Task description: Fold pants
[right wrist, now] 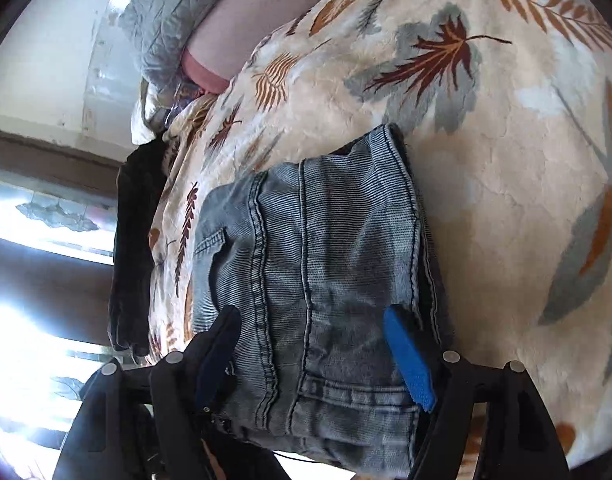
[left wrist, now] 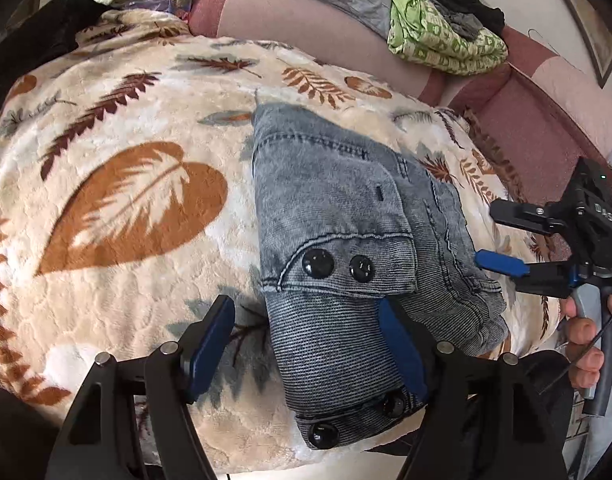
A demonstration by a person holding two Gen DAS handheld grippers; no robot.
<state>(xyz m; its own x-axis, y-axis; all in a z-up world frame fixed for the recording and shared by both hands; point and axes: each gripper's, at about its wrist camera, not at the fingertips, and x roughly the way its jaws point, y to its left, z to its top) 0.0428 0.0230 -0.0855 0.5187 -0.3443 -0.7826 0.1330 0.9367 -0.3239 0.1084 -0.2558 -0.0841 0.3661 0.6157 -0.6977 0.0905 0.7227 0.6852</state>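
the pants (left wrist: 346, 248) lie folded into a compact bundle on a bed, on a cream blanket (left wrist: 137, 184) printed with brown and grey leaves, near the bed's near edge. they are a washed blue denim with a ribbed stretch band and dark buttons, so they look soft but thick: several layers stacked, likely fairly heavy for cloth, floppy and not fragile. the surface is rough enough that slipping seems unlikely; the risk is that a pinch on the top layer alone would peel the fold open. a hold should probably take the whole thickness at a folded edge or at the seamed waistband (right wrist: 346, 404), where the cloth is stiffest.

the left hand-held gripper (left wrist: 306, 356) points steeply down at the near end of the bundle, jaws spread wide; its right pad looks to rest against the ribbed band and the left pad stands over bare blanket, so nothing is clamped. the right hand-held gripper (left wrist: 494, 236) comes in from the right side, held in a person's hand (left wrist: 586, 344), tilted down. in its own view (right wrist: 312, 356) its jaws straddle the denim, open, not pressing that i can tell.
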